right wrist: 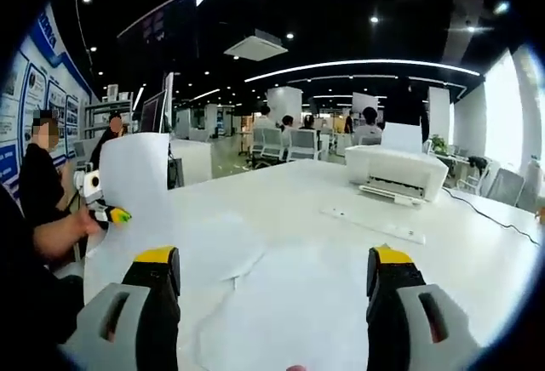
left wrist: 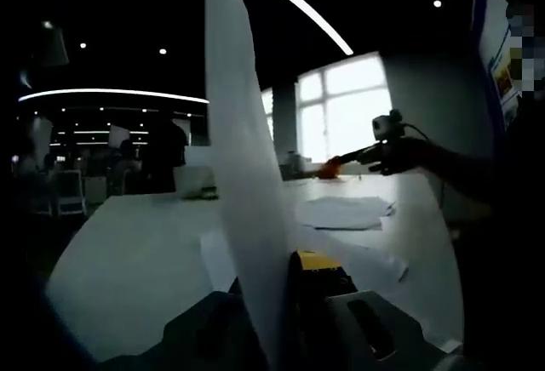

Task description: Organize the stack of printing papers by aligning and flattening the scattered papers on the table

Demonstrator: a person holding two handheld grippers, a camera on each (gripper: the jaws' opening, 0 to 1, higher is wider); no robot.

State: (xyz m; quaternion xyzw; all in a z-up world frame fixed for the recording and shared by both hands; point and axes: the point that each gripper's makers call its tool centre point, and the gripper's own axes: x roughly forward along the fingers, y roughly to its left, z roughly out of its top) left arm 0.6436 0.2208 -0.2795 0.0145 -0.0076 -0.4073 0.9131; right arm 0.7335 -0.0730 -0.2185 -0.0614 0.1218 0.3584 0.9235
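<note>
A white sheet of paper (left wrist: 243,158) stands upright and edge-on in the left gripper view, with my left gripper (left wrist: 274,284) shut on its lower edge. Beyond it, a small stack of papers (left wrist: 345,212) lies on the white table (left wrist: 128,252), and loose sheets (left wrist: 366,260) overlap nearer to me. My right gripper (right wrist: 272,260) is open wide, low over flat sheets (right wrist: 255,303) on the table. The right gripper view has the left gripper (right wrist: 115,214) at the left, holding the raised sheet (right wrist: 136,171). The right gripper (left wrist: 336,165) shows far off in a hand.
A white printer (right wrist: 396,171) stands on the table at the far right, with a long white strip (right wrist: 370,225) lying in front of it. A cable (right wrist: 494,218) runs along the right side. A person's arm (right wrist: 43,239) is at the left. Chairs and people sit behind.
</note>
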